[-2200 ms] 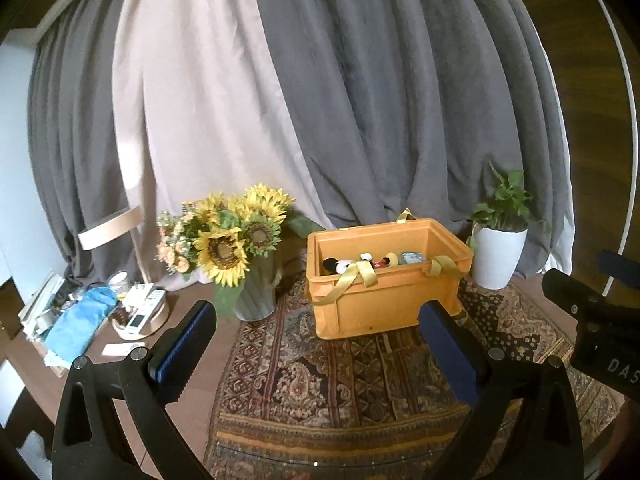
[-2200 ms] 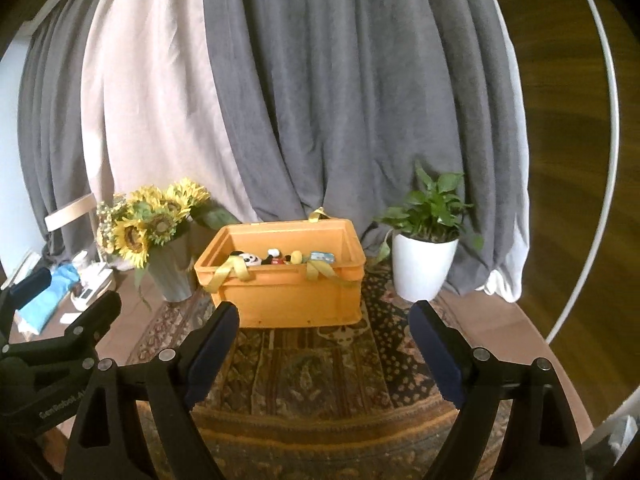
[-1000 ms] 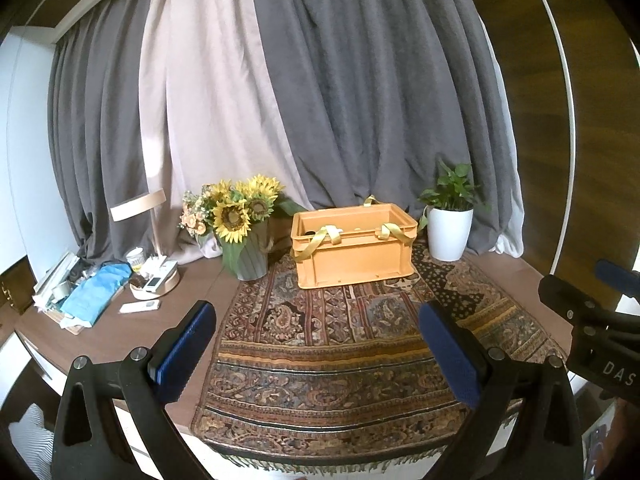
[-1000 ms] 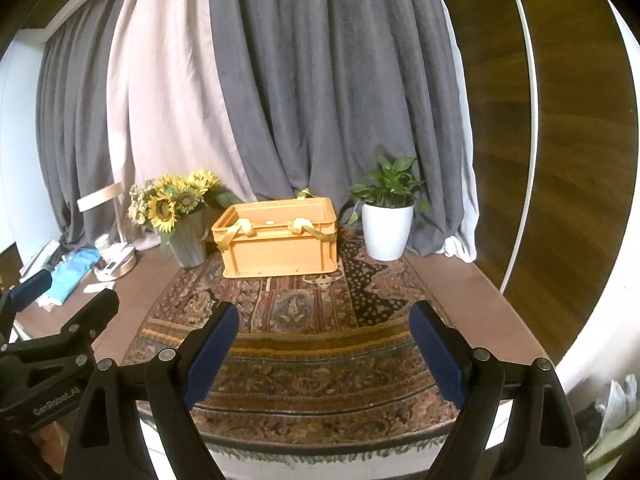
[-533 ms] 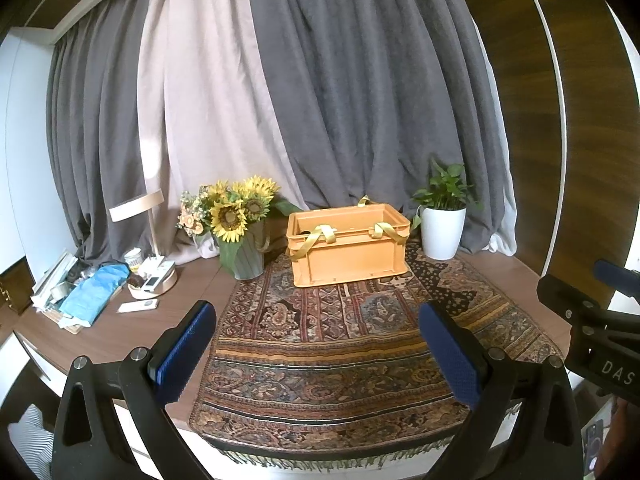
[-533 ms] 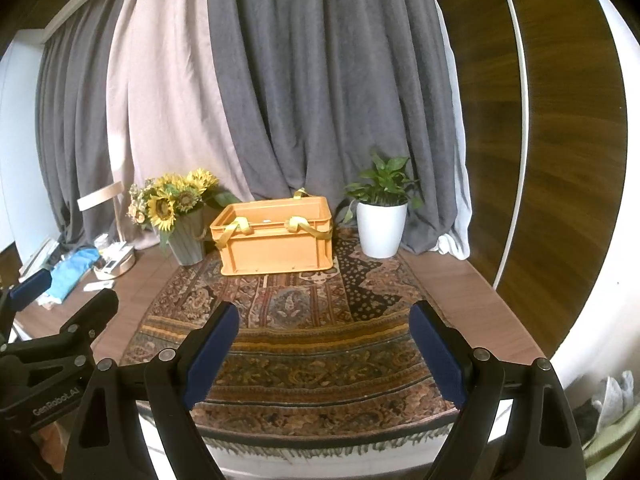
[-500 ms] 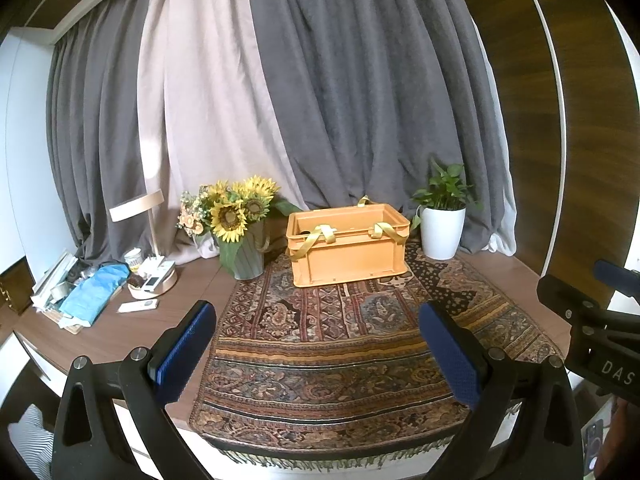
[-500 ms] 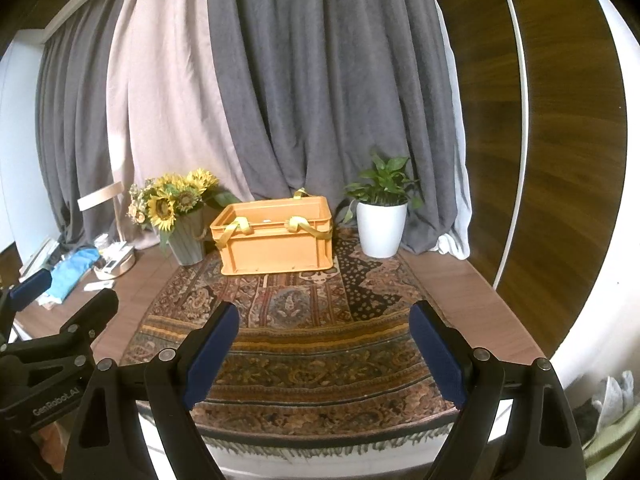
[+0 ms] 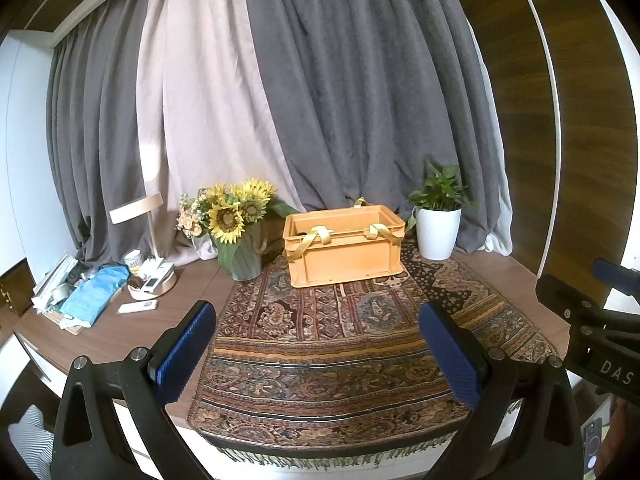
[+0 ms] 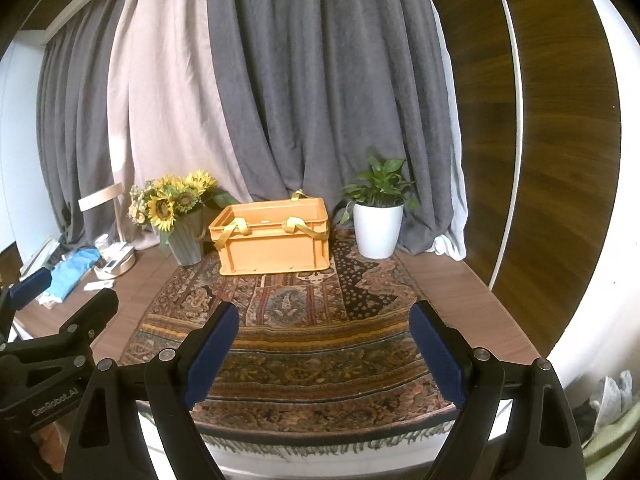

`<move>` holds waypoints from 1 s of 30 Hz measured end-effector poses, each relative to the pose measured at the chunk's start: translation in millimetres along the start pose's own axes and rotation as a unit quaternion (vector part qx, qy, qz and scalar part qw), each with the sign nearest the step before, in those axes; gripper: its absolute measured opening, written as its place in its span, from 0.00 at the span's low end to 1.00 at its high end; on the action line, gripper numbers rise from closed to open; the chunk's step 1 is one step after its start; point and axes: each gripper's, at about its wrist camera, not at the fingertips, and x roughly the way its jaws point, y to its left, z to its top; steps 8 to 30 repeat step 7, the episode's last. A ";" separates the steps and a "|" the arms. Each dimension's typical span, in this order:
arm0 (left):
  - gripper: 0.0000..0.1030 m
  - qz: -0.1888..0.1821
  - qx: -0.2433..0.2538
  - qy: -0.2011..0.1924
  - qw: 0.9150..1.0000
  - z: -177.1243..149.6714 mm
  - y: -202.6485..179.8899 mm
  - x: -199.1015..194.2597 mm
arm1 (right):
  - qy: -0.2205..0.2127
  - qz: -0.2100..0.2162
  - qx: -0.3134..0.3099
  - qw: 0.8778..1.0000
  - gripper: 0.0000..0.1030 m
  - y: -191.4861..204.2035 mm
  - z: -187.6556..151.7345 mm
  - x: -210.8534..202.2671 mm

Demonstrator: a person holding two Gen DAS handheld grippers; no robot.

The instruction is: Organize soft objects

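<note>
Left gripper [image 9: 316, 344]: jaws spread wide, nothing between the blue pads [image 9: 186, 350]; it hovers over the near edge of the rug, well short of the crate.
Right gripper [image 10: 324, 346]: jaws spread wide, holding nothing; also over the rug's near edge, well apart from the crate.
Crate [image 9: 344, 246]: orange, upright at the far end of the rug [image 9: 340, 344], centred between both pairs of jaws in each wrist view.
Crate contents: the inside is mostly hidden from this low angle; only a dark speck shows by its left inner wall, so what it holds cannot be told.
Straps [image 9: 316, 238]: two yellow ones drape over the crate's front rim, and one loop rises behind its back rim.
Vase [image 9: 240, 258]: just left of the crate, holding sunflowers.
Plant pot [image 9: 438, 232]: white, just right of the crate, holding a green plant.
Tray [image 9: 154, 286]: round, well left of the crate, holding small items too small to tell.
Blue cloth [image 9: 94, 294]: further left of the crate, beyond the tray.
</note>
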 end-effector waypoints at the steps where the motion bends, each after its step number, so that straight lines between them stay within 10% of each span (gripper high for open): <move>1: 1.00 0.000 0.000 0.000 1.000 0.1 -0.4 -0.4 | 0.000 0.000 0.000 1.000 0.85 -0.8 -0.2 -1.8; 30: 1.00 0.002 0.004 -0.004 1.000 0.5 -2.7 -2.6 | 0.001 -0.002 0.003 1.000 0.85 -4.7 0.1 -4.2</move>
